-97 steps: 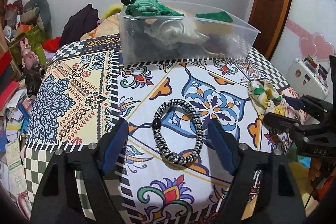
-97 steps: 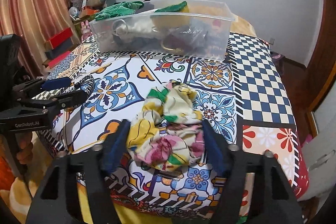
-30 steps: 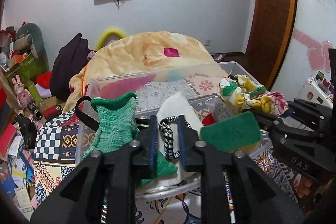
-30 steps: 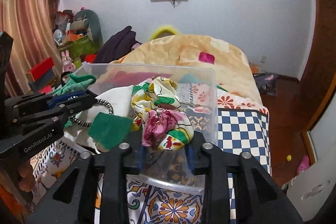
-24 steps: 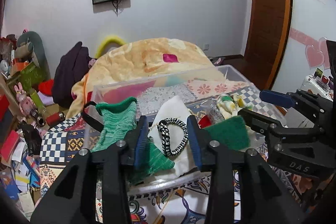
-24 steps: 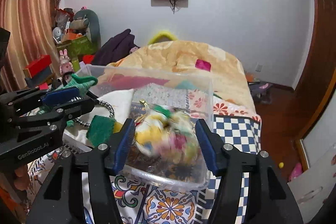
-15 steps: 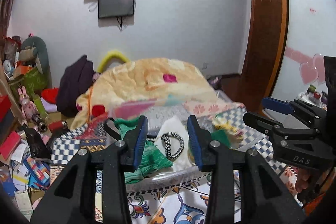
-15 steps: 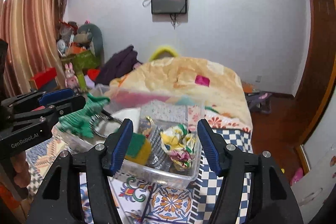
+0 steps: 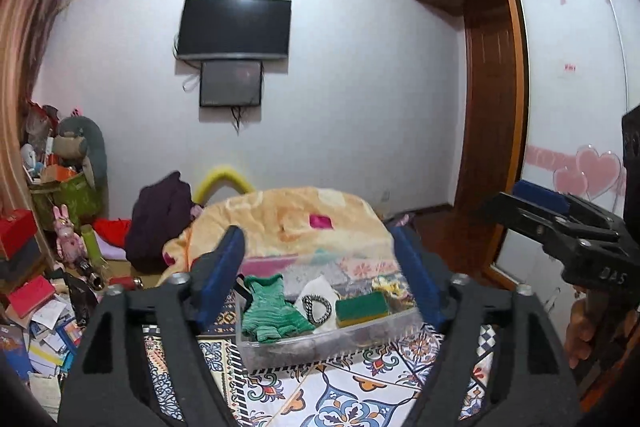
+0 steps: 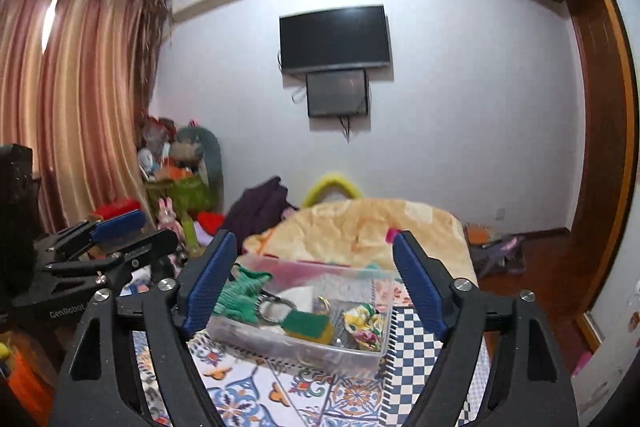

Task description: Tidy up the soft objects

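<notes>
The left gripper [image 9: 320, 279] is spread wide with nothing between its 2 blue-padded fingers, held above the patterned tablecloth [image 9: 348, 395] and looking down toward the clear plastic bin [image 9: 320, 341] beyond its tips. The right gripper [image 10: 314, 287] is likewise spread and empty, well back from the same bin [image 10: 296, 345]. In the left wrist view the right gripper [image 9: 532, 205] shows at the right edge, and in the right wrist view the left gripper [image 10: 132, 227] shows at the left edge. All the soft items lie inside the bin: a green knitted piece [image 9: 272, 309] at its left end, a black-and-white braided band [image 9: 317, 308] resting on a white cloth [image 9: 320, 293] near the middle, a green-and-yellow sponge [image 9: 362, 308] just beside the band, and a floral scrunchie [image 10: 362, 327] at the right end. Behind the table a peach blanket [image 9: 296, 219] covers a bed, and 1 black television [image 9: 234, 28] hangs on the white wall above a smaller screen [image 9: 231, 83]. Striped curtains [image 10: 76, 99] hang at the left in the right wrist view.
</notes>
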`<state>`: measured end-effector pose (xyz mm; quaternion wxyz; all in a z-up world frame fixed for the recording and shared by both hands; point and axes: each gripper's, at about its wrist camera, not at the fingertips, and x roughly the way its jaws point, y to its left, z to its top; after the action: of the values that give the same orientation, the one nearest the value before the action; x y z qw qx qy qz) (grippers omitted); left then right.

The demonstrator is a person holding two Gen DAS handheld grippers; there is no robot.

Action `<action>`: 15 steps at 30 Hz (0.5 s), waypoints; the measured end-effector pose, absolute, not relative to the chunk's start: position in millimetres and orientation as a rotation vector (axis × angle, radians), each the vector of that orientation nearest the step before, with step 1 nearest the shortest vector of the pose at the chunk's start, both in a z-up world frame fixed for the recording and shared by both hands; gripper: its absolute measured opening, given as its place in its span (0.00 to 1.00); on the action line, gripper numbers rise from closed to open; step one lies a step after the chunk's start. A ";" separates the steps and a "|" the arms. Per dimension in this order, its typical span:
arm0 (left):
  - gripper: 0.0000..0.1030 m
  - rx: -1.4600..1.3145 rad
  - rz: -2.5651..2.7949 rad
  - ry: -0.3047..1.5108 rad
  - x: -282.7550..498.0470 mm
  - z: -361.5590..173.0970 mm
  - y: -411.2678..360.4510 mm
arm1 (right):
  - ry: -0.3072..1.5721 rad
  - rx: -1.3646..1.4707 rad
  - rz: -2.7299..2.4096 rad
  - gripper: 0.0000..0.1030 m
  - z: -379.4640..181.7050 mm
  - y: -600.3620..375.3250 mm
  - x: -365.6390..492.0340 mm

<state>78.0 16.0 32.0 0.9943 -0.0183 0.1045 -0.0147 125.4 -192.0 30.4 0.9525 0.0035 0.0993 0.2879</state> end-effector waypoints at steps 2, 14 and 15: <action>0.82 -0.041 -0.038 0.199 69.2 34.0 14.8 | 0.186 0.018 0.585 0.79 30.4 -190.8 121.2; 0.99 -0.008 -0.017 0.143 48.0 33.3 3.1 | 0.162 0.055 0.587 0.99 20.1 -191.7 107.1; 1.00 -0.009 -0.019 0.144 48.1 33.1 2.8 | 0.157 0.058 0.587 1.00 20.3 -191.8 106.7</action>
<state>48.1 2.8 33.1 0.9974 -0.0044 0.0720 -0.0092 106.7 -191.8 20.3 0.9538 0.0285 0.0771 0.2888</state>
